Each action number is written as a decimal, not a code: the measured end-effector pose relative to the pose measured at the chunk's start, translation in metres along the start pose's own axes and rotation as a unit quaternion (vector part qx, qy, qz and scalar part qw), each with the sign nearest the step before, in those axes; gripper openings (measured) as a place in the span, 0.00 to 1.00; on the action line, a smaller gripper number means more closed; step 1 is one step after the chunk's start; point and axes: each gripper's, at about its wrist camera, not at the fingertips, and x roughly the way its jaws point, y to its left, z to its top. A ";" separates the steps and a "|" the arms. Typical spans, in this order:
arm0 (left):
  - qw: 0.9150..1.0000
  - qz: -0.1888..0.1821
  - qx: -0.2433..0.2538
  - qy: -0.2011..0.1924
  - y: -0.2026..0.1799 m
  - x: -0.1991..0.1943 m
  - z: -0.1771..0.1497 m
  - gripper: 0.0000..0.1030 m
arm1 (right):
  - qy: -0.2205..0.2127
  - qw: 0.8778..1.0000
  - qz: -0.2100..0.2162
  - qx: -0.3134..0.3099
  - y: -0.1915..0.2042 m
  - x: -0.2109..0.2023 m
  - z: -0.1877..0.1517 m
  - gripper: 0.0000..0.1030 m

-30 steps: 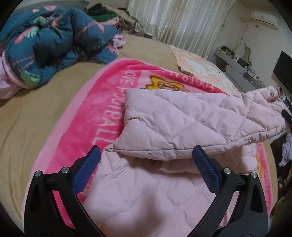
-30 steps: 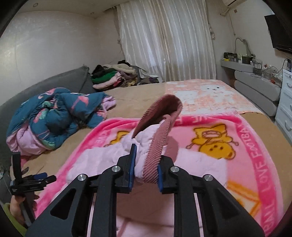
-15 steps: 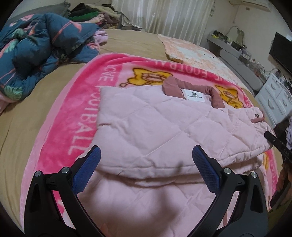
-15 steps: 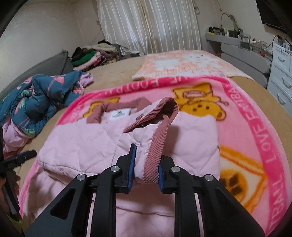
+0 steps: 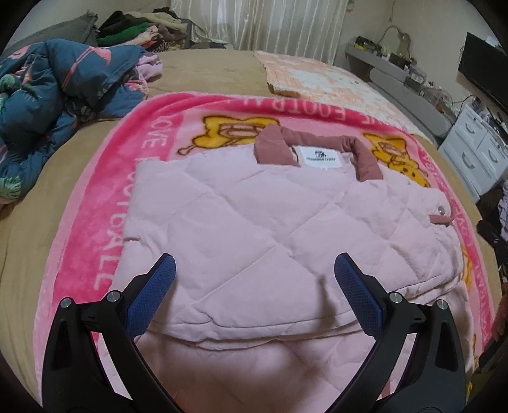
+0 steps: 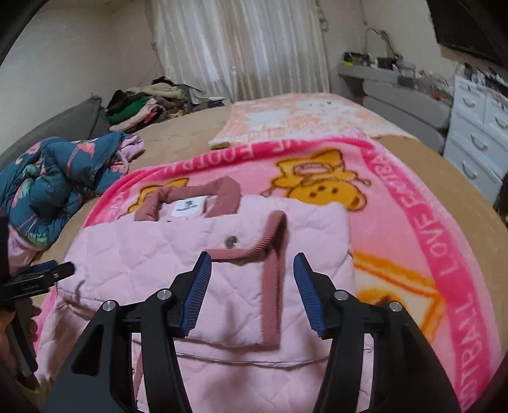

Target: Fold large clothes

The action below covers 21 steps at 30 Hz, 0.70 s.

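Note:
A pale pink quilted jacket (image 5: pixel 260 228) lies folded on a pink cartoon blanket (image 5: pixel 104 178) on the bed, its dusty-rose collar (image 5: pixel 304 139) and white label at the far side. My left gripper (image 5: pixel 254 270) is open and empty, just above the jacket's near fold. In the right wrist view the jacket (image 6: pixel 152 254) shows its rose-trimmed front edge (image 6: pixel 273 273) and a snap button. My right gripper (image 6: pixel 252 263) is open, with that trimmed edge lying between its fingers, not pinched. The left gripper (image 6: pixel 41 276) shows at the left edge.
A crumpled dark blue floral quilt (image 5: pixel 54 95) lies at the left of the bed. A pile of clothes (image 5: pixel 139 28) sits at the far end by the curtains. An orange-white blanket (image 5: pixel 320 76) lies beyond. White drawers (image 6: pixel 479 139) stand to the right.
My right gripper laid the jacket's trimmed front edge down across the body and opened, letting it go. The jacket now lies flat and folded. My left gripper stayed open.

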 end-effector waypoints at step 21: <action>0.999 -0.005 -0.013 0.047 0.019 0.049 -0.019 0.92 | 0.159 0.983 -0.004 -0.090 0.090 0.106 -0.004 0.70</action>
